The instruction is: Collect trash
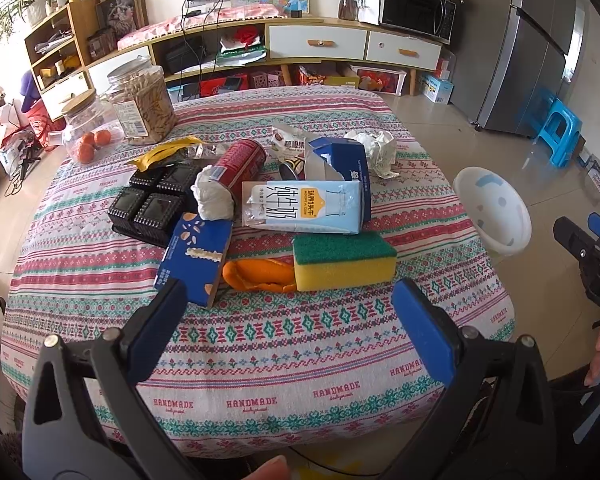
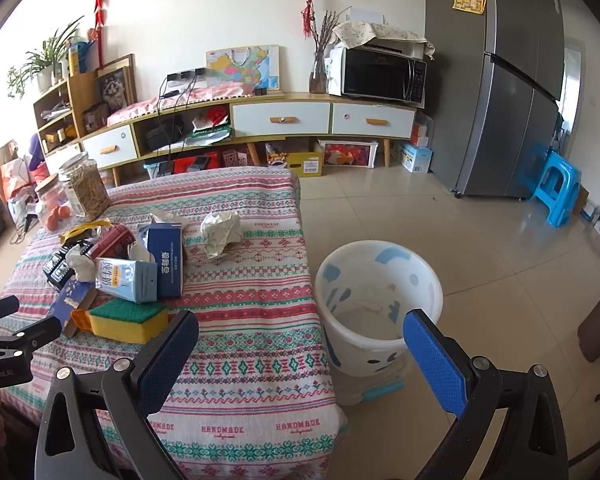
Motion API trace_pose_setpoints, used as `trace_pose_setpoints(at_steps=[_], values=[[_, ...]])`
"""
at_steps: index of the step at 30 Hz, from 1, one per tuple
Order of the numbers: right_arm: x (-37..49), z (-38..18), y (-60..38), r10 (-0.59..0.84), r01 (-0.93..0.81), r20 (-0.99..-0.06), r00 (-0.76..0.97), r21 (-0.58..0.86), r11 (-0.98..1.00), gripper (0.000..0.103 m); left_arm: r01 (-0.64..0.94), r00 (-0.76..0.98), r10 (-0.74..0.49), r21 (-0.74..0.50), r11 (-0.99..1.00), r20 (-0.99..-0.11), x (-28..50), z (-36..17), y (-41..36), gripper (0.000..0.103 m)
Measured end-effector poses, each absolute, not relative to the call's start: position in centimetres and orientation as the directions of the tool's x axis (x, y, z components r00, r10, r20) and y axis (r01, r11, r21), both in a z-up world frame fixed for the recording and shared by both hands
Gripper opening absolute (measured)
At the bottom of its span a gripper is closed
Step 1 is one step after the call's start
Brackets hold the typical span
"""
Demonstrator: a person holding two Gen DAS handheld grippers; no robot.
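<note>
Trash lies in a heap on the patterned tablecloth (image 1: 260, 344): a light blue milk carton (image 1: 304, 206), a torn dark blue box (image 1: 336, 160), a red can (image 1: 240, 162), a white tissue wad (image 1: 214, 198), orange peel (image 1: 256, 276), a blue snack box (image 1: 196, 256), crumpled paper (image 1: 376, 148). A yellow-green sponge (image 1: 342, 260) lies nearest. My left gripper (image 1: 288, 312) is open and empty just in front of the sponge. My right gripper (image 2: 300, 340) is open and empty, by the table's right edge, above a white bin (image 2: 380, 304) on the floor.
Two jars (image 1: 140, 100) and a black tray (image 1: 152, 204) stand at the table's left. The bin also shows in the left wrist view (image 1: 496, 208). A cabinet (image 2: 284, 120), a fridge (image 2: 512, 100) and a blue stool (image 2: 556, 188) stand beyond.
</note>
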State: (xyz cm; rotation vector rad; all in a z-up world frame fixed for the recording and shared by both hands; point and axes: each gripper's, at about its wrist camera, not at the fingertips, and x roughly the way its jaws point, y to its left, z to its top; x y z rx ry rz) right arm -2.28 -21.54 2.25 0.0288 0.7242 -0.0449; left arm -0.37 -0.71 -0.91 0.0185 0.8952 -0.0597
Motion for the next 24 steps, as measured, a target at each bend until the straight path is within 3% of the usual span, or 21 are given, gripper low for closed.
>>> trace_pose_setpoints(at_steps=[24], values=[[-2.28, 2.2, -21.45, -0.031, 0.05, -0.662, 0.749, 0.01, 0.999, 0.103, 0.057, 0.623, -0.043, -0.01, 0.998, -0.781, -0.36, -1.02, -0.49, 0.102]])
